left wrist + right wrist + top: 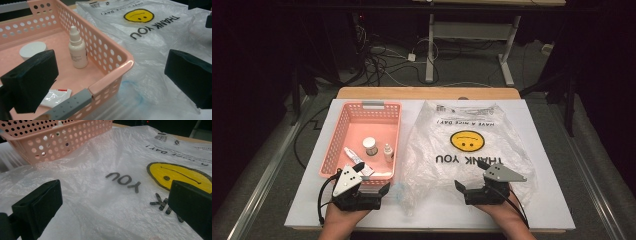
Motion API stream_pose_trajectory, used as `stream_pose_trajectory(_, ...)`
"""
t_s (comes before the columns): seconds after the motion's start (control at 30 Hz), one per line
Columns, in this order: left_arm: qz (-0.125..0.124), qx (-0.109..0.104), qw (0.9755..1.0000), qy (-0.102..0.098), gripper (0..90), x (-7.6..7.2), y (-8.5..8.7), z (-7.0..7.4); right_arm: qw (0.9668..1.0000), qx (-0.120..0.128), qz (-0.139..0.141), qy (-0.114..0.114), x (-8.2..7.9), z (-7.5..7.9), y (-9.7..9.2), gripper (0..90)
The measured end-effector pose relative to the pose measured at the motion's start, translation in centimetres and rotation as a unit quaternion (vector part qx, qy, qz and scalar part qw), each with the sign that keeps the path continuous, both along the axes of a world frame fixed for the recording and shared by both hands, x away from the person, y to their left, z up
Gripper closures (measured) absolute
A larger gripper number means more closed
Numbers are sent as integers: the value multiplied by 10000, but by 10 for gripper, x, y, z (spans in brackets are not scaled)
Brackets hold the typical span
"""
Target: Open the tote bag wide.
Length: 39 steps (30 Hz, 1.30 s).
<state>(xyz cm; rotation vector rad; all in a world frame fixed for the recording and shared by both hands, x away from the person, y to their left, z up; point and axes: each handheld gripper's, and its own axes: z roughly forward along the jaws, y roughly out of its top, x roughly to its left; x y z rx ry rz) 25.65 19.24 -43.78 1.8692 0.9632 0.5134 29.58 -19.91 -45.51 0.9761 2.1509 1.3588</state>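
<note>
Your worktop (542,200) is a white board, and the pink basket (334,145) on its left half serves as the landmark here. Just to the right of the basket lies the clear plastic bag (472,150), spread flat with a yellow smiley face and "THANK YOU" printed on it, the lettering upside down from your side; its crumpled near left corner comes up against the basket's near right corner.

Your left gripper (362,192) sits at the basket's near edge, over its near right corner. In the left gripper view the fingers (32,80) stand wide apart with the basket's corner and grey handle between them and nothing gripped. Your right gripper (479,190) rests well to the right of the basket, over the near edge of the bag. Its fingers (37,207) are also spread wide and hold nothing, with the bag's film lying below them.

Inside the basket, near its middle, stands a small jar with a white lid (370,145), and just to its right a white dropper bottle (77,50) stands upright close to the basket's right wall. A tube (353,156) lies toward the near left of the jar. A flat white sachet (56,96) lies on the basket floor by the near wall.
</note>
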Motion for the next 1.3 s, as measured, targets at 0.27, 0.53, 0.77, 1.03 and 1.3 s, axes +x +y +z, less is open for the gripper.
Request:
stream_pose_trajectory(0.27,25,-40,10000,58,0,1,0,-1,9997,110,75,-198,-8,14,-7,2)
stream_pose_trajectory(0.53,-71,-367,9990,234,0,4,3,2,9986,131,-240,-452,-8,34,-39,2)
stream_pose_trajectory(0.77,-91,-265,9994,225,0,6,2,1,9970,132,-695,-325,2,35,-79,9)
stream_pose_trajectory(1.03,-124,-215,9994,238,0,6,1,-1,9938,80,-1100,-120,14,26,-119,8)
stream_pose_trajectory(1.3,-48,-238,9994,229,0,6,3,-2,9882,-16,-1525,105,24,14,-154,24)
